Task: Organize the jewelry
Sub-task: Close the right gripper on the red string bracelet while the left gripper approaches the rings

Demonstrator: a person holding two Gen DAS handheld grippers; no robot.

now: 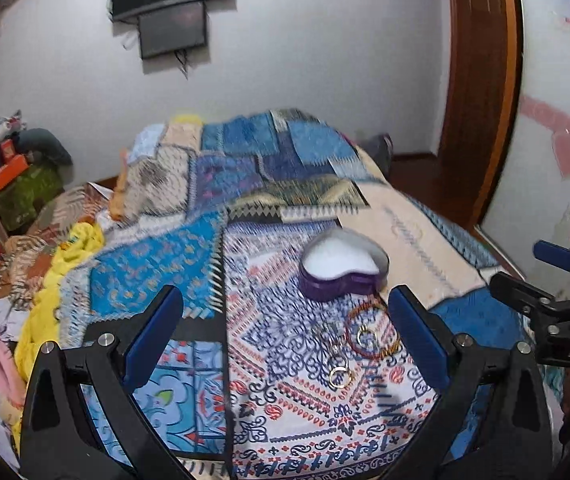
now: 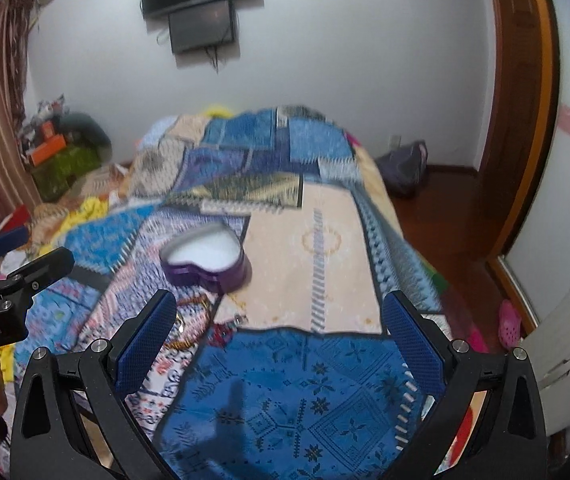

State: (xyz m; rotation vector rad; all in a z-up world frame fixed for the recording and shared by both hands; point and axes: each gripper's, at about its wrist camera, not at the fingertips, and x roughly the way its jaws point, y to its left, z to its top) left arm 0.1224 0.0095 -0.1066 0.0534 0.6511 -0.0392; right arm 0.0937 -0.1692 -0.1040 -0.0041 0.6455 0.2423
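A purple heart-shaped box [image 1: 341, 270] with a white lining stands open on the patchwork bedspread; it also shows in the right wrist view [image 2: 205, 262]. Just in front of it lie a red beaded bracelet [image 1: 371, 332], a gold ring [image 1: 366, 336] inside the bracelet, a silver piece [image 1: 327, 336] and a gold ring [image 1: 340, 377]. My left gripper [image 1: 285, 336] is open and empty above the bedspread, with the jewelry between its fingers, nearer the right one. My right gripper [image 2: 279, 344] is open and empty, to the right of the jewelry. The bracelet is partly hidden behind its left finger [image 2: 147, 344].
The bed [image 2: 325, 248] fills the middle of the room. Its right edge drops to a wooden floor [image 2: 445, 216]. Clothes and boxes [image 1: 21, 176] pile up at the left. A white cabinet [image 2: 565, 344] stands at the right. Two screens [image 1: 173, 8] hang on the far wall.
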